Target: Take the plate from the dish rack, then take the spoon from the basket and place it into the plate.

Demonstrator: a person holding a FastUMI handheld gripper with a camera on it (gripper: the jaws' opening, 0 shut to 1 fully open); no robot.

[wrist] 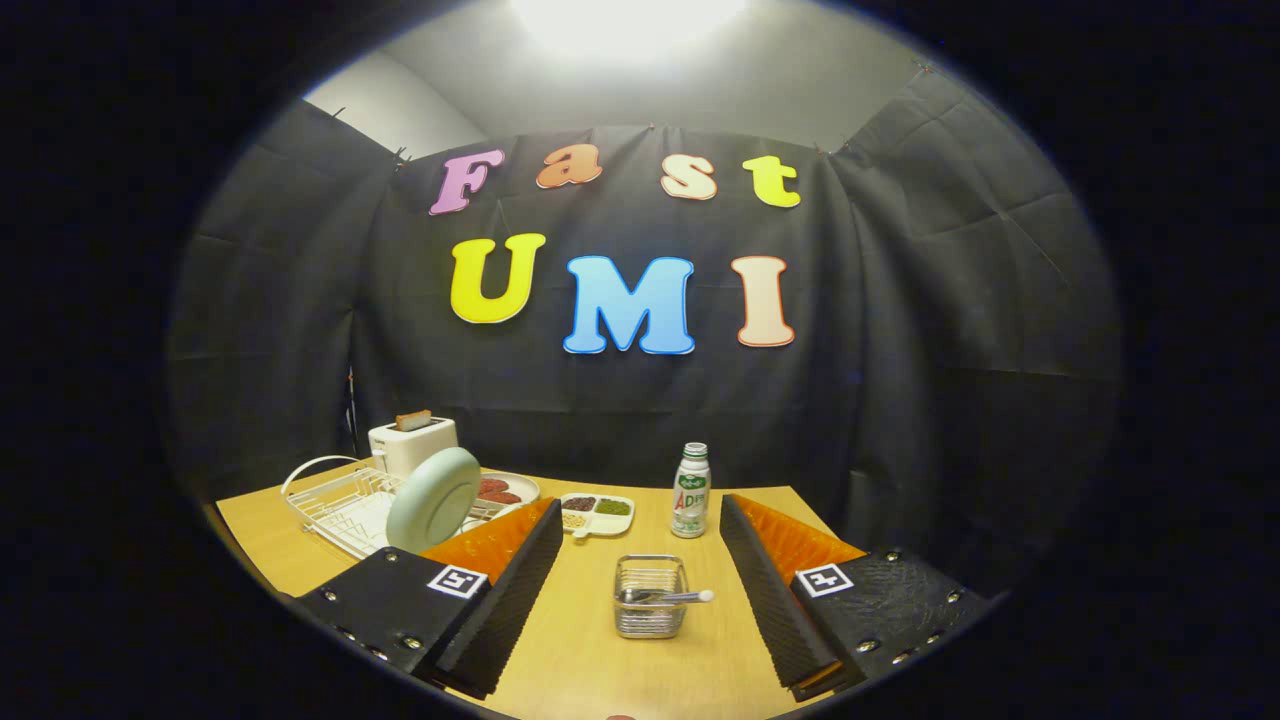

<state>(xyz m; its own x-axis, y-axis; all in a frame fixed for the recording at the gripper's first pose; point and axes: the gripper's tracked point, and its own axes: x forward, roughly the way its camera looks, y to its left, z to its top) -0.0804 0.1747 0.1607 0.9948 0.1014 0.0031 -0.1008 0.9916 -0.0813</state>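
Black cloth booth wall behind wooden table (590, 640), bright lamp overhead. Left to right: white wire dish rack (340, 510) at far left of table, pale green plate (434, 498) standing on edge in it, tilted. White toaster (412, 444) behind rack, slice poking up. Plate of reddish rounds (505, 490) just right of rack. Divided snack tray (597, 510) next. Small wire basket (650, 597) between claw fingers, spoon (668, 597) lying across it, handle tip out over right rim. Bottle (691, 490) upright beyond basket. Claw (640, 560) spread wide, fingers empty, touching nothing.
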